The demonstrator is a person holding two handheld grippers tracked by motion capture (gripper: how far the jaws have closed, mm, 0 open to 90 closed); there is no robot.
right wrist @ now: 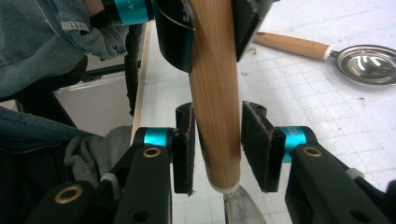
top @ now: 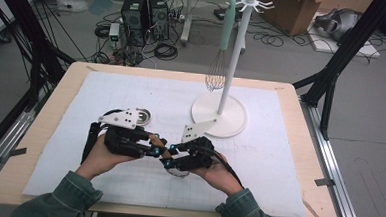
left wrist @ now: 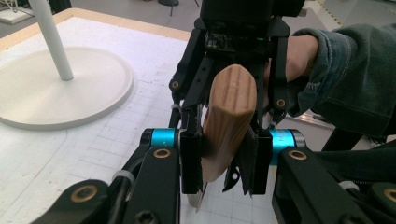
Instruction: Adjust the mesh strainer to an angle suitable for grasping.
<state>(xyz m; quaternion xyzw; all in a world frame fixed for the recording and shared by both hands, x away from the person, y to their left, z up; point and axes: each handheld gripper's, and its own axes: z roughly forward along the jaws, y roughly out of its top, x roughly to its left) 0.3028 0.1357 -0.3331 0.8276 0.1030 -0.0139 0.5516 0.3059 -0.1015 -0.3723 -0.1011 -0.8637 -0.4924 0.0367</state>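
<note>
Nearest my side of the white stand base (top: 219, 121), both grippers meet over the gridded mat (top: 258, 157) on the tabletop (top: 44, 131). My left gripper (top: 155, 147) and right gripper (top: 169, 157) point at each other, tips almost touching, well short of the base and toward the person's edge.

Between them sits the wooden-handled strainer (left wrist: 229, 121). From the left gripper view, I see my left gripper (left wrist: 224, 161) clamped on the wooden handle, both pads pressed against its sides, with the rounded end of the handle standing up toward the camera and the right gripper behind it. From the right gripper view, the handle (right wrist: 215, 93) runs down between my right gripper's (right wrist: 217, 149) pads; those pads stand apart with a small gap on each side of the wood, so it is not clamped. Just below the handle's end there is a bit of mesh (right wrist: 240, 207).

Left of the base, beyond the left gripper, lies a second strainer (top: 141, 117) flat on the mat; the right gripper view shows its wooden handle and shiny metal bowl (right wrist: 369, 63).

Rising from the base is a white pole (top: 236, 55) with hooks at the top, and a whisk (top: 218, 70) with a pale green handle hangs from one hook, its wire head dangling just left of the pole, above the far part of the mat.
</note>
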